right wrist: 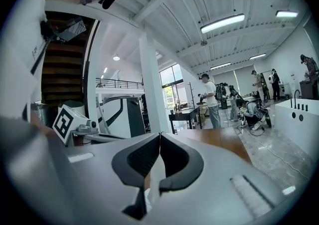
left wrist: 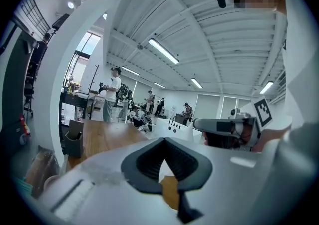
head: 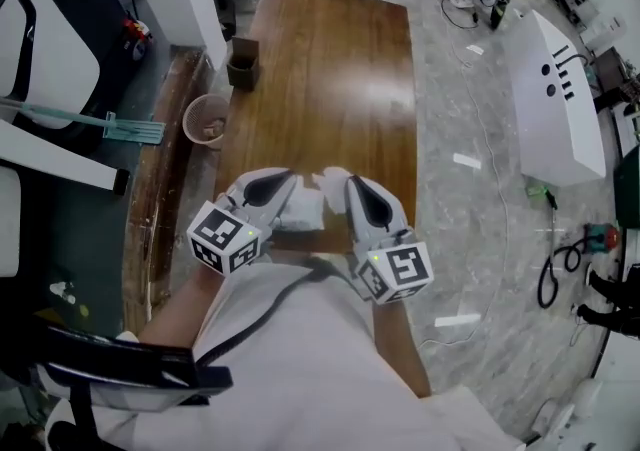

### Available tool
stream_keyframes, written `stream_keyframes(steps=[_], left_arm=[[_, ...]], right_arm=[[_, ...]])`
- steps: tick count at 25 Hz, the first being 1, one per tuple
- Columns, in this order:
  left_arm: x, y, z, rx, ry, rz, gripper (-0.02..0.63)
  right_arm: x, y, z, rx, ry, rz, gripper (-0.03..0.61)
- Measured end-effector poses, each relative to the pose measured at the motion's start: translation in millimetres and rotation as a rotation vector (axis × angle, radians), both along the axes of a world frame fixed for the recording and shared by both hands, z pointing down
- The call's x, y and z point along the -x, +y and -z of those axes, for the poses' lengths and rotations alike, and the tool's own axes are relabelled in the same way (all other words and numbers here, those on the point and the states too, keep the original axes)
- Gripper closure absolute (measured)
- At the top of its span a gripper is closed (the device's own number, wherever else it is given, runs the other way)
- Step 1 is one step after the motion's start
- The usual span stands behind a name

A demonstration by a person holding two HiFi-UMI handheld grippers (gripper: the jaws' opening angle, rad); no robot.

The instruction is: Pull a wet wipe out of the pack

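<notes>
Left tongs (head: 290, 180) and right tongs (head: 337, 179), held near level and side by side, each pinch the white wet wipe (head: 303, 210).

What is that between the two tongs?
A white bundle, wipe or pack, bridges the gap between the left tongs and right tongs, above the wooden table; the head view shows it.

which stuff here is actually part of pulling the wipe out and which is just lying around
In the job:
left hand-held gripper, shut on the white wipe pack
right hand-held gripper, shut on the wet wipe

Just lying about:
dark box on the wooden table
waste basket beside it
white console and cables on the floor
</notes>
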State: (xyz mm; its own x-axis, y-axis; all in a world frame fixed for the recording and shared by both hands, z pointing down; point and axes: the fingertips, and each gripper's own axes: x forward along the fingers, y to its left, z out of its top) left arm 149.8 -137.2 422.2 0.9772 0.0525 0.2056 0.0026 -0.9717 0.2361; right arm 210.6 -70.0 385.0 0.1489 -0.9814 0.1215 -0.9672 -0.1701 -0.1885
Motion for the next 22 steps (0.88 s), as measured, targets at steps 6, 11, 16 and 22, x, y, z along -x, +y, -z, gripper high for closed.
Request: stream_keyframes(steps=[6, 11, 16, 22], left_arm=[[5.3, -1.3, -0.8, 0.005, 0.004, 0.022, 0.607], [9.5, -4.8, -3.2, 0.009, 0.000, 0.039, 0.607], [12.9, -6.5, -7.3, 0.015, -0.009, 0.047, 0.607], [10.3, -4.4, -8.6, 0.019, -0.007, 0.036, 0.607]], right_arm=[[4.3, -3.0, -2.0, -0.001, 0.003, 0.019, 0.568], [6.8, -5.5, -1.8, -0.002, 0.004, 0.028, 0.568], [8.2, -6.5, -1.5, 0.000, 0.013, 0.038, 0.568], [8.7, -6.7, -2.4, 0.013, 0.021, 0.037, 0.568]])
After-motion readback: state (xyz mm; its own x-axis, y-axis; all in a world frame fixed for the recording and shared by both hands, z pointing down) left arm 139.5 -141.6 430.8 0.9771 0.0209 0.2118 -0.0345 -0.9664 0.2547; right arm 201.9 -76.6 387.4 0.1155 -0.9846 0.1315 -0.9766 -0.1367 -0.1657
